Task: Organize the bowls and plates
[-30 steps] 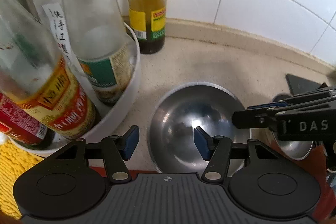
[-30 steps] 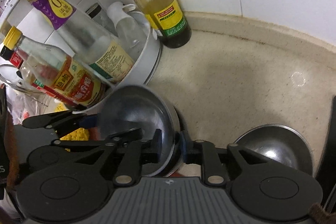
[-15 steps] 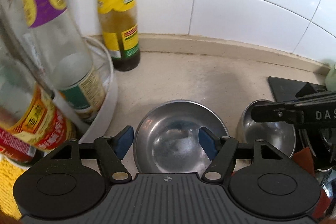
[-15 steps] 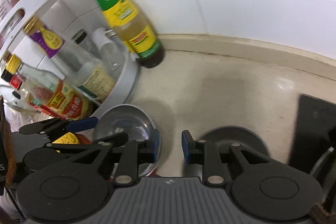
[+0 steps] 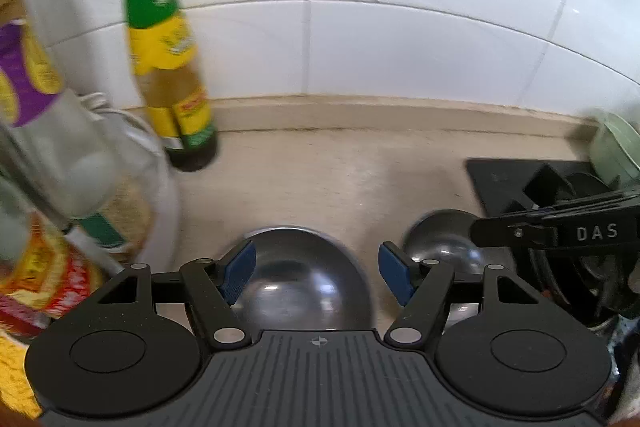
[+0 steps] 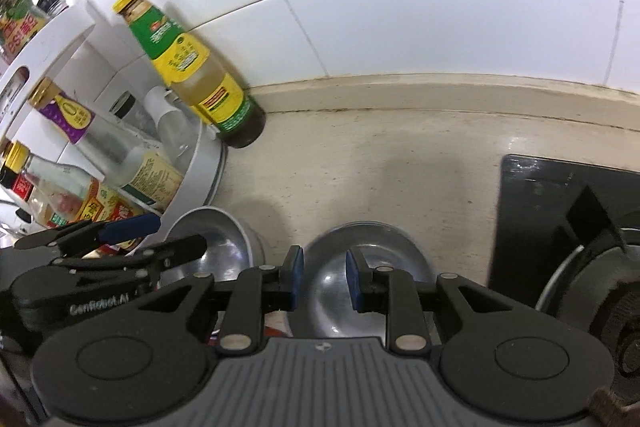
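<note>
Two steel bowls stand side by side on the beige counter. In the left wrist view the left bowl lies just beyond my left gripper, which is open and empty. The right bowl is beside it. In the right wrist view my right gripper is open with a narrow gap and empty, held over the near rim of the right bowl. The left bowl shows at its left, behind the left gripper.
A white turntable rack with several sauce bottles stands at the left. A green-and-yellow bottle stands against the tiled wall. A black stove top lies at the right, with a pale green bowl behind it.
My right gripper let go of the left bowl's rim, opened a little and moved right and back to the second bowl. Both cameras pulled back and tilted up; the left bowl now rests on the counter.
</note>
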### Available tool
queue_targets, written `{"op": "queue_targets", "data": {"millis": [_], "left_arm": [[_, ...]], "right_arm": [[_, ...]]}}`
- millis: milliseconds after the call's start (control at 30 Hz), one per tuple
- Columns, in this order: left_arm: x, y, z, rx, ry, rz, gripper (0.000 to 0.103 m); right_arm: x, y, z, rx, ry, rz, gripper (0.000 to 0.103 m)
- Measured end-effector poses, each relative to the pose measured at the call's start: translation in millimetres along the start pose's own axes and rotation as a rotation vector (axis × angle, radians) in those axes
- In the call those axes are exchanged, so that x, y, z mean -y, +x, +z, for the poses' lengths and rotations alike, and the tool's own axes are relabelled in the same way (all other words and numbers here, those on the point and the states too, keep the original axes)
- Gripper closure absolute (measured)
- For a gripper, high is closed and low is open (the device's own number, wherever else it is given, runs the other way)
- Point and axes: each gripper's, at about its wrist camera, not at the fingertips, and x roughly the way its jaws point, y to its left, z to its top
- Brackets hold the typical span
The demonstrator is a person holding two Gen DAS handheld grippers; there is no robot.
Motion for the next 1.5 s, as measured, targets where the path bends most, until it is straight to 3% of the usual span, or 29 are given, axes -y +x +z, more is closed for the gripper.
{"op": "queue_targets", "data": {"millis": [600,1100,1167,1500], "left_arm": [[63.0,14.1,-20.5,-0.071,0.093,-0.132,0.029],[68.6,30.4,-40.0,-0.155,0.053,-0.128,0.028],[69.0,36.1,-39.9,-0.165,0.039,-0.133,0.023],[65.0,38.5,-36.3,-0.149,-0.023,-0.128,0.025]], "right_arm": [[44.2,-14.5,-11.3,0.015,0.079,-0.037,0.082],[45.0,5.1,-11.5,-0.032,0.046,-0.011,0.081],[46.6,7.4,-11.1,-0.039,0.044,-0.012,0.081],[53.6,1.2,-7.7,-0.005,0.035,-0.005,0.08]]}}
